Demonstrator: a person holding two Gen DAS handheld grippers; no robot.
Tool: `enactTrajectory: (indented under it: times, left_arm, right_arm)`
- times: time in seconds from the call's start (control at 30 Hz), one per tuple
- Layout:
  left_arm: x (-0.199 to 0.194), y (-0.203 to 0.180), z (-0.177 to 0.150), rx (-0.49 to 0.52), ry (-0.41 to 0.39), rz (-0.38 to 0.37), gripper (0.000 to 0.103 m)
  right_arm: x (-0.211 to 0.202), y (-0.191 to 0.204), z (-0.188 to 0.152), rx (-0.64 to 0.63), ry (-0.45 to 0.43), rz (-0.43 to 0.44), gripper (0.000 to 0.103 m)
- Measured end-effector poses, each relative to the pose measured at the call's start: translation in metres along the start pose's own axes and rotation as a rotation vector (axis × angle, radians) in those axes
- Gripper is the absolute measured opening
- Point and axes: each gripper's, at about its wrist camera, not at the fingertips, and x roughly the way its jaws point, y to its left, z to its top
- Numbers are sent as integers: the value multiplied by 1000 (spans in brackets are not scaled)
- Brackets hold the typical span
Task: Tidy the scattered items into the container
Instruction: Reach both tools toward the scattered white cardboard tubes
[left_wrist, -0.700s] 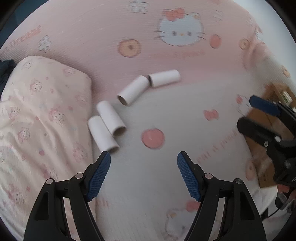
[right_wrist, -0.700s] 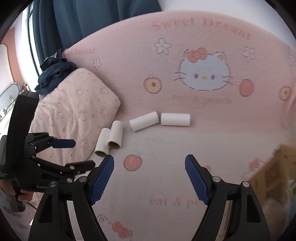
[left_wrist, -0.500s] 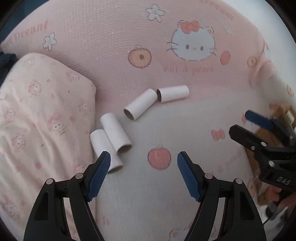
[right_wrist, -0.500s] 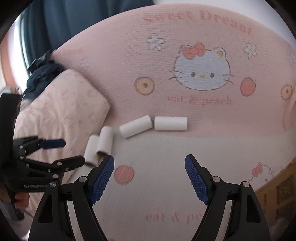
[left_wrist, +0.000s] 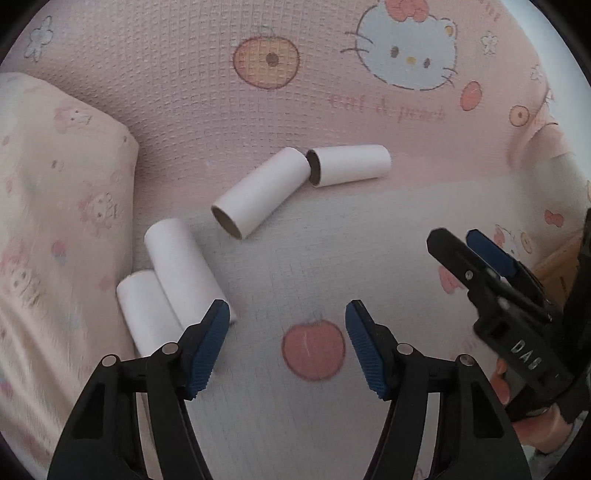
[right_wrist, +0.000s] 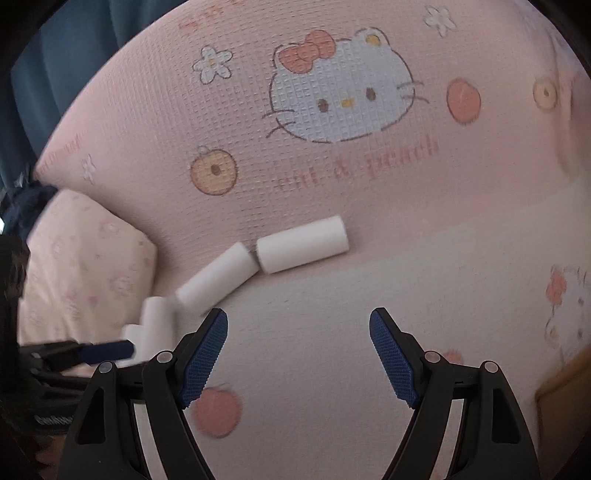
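Several white cardboard tubes lie on a pink Hello Kitty bed sheet (left_wrist: 332, 258). In the left wrist view two tubes lie end to end, one far right (left_wrist: 351, 165) and one middle (left_wrist: 260, 197). Two more lie side by side, one (left_wrist: 184, 275) just ahead of my left finger and one (left_wrist: 147, 310) beside it. My left gripper (left_wrist: 287, 343) is open and empty, close to that pair. My right gripper (right_wrist: 298, 356) is open and empty, short of the end-to-end tubes (right_wrist: 303, 244) (right_wrist: 218, 275). The right gripper also shows in the left wrist view (left_wrist: 476, 254).
A pink patterned pillow (left_wrist: 55, 221) lies at the left, touching the paired tubes. A brown cardboard box edge (right_wrist: 565, 387) shows at the right, also in the left wrist view (left_wrist: 557, 258). Dark blue curtain (right_wrist: 55, 74) hangs at the far left.
Both grippers have moved forward and lower toward the tubes, which now look larger. The left gripper has come up to the paired tubes. Both stay open.
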Motion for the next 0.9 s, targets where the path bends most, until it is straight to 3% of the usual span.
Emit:
enactTrajectory:
  times: [0.17,0.23,0.3,0.37,0.47,0.63,0.77,0.9]
  left_arm:
    - [13,8,19,-45,4,-76,69]
    - [20,6,27,-1,-2,-56,67]
    - [23,5,35,40,8,-38,57]
    - [25,5,44,86,-2,9,54]
    - [24,8,55,116,-27,5,54]
    - [40,18,71,59,51,-73,54]
    - [54,11,78,130,44,3,54]
    - [59,6,84,164,59,7,54]
  right_arm:
    - [23,-8,3,18,72,49,78]
    - [34,-12,8,64,118,54,78]
    - [46,-11,15,99,153,28,78]
    - [51,-10,23,117,154,26,78]
    - [60,-5,37,112,152,22,78]
    - [83,-1,56,77,223,54,78]
    - [107,-19,66,212,306,58,78]
    - [116,-26,72,248,348,81,78]
